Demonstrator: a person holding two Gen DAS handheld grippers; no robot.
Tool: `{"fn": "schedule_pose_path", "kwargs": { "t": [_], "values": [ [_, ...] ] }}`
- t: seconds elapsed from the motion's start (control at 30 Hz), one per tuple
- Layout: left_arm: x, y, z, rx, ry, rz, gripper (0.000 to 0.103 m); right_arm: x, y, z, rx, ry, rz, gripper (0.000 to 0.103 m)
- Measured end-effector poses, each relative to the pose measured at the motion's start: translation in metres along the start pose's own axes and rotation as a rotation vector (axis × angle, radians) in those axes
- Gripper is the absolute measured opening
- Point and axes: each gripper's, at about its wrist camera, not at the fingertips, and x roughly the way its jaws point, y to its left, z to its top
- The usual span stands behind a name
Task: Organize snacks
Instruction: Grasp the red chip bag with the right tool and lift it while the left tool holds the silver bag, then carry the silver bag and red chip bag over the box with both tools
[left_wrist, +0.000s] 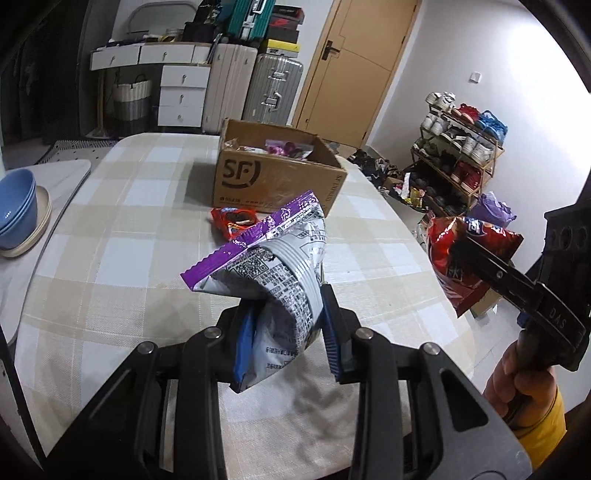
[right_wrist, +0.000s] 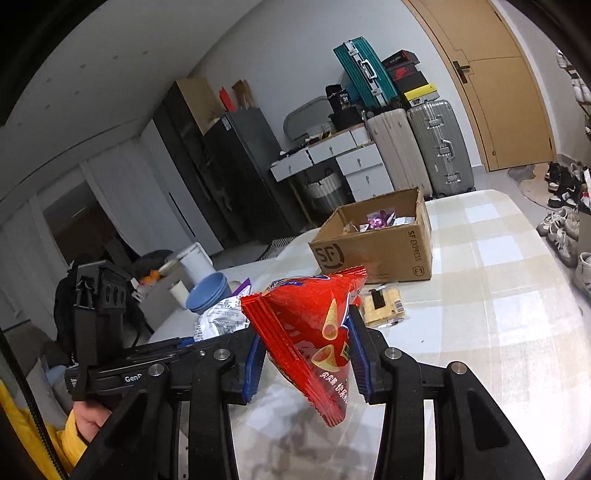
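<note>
**Both grippers hold snack bags above the table**

The left gripper (left_wrist: 286, 325) is clamped on a silver bag with a purple top seam (left_wrist: 273, 266), its blue pads (left_wrist: 330, 332) pressed against the bag's lower half. The bag hangs clear of the checked tablecloth (left_wrist: 122, 258).

The right gripper (right_wrist: 306, 354) is clamped on a red bag printed with cone snacks (right_wrist: 314, 317), also lifted off the table.

An open cardboard box (left_wrist: 273, 177) stands toward the table's far edge, with purple wrappers (left_wrist: 284, 149) visible inside. A small red packet (left_wrist: 234, 221) lies on the cloth just in front of the box. A flat pale packet of crackers (right_wrist: 382, 304) lies beside the box's near corner. Blue bowls (left_wrist: 16, 210) are stacked at the table's left edge.
</note>
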Motion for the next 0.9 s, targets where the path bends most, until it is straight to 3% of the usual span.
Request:
{"fn": "schedule_pose_path", "kwargs": {
  "t": [0.47,0.73,0.9],
  "values": [
    [-0.017,-0.002,0.019,0.021,-0.029,-0.009,0.029,-0.003,0.016,0.033,-0.071,-0.05,0.049,0.041],
    [-0.005,0.008,0.068,0.03,-0.043,-0.032,0.029,0.007,0.02,0.075,-0.138,-0.108,0.046,0.041],
    [0.007,0.01,0.111,0.072,-0.057,-0.02,0.029,0.025,0.016,0.118,-0.171,-0.141,0.033,0.041]
  ]
}}
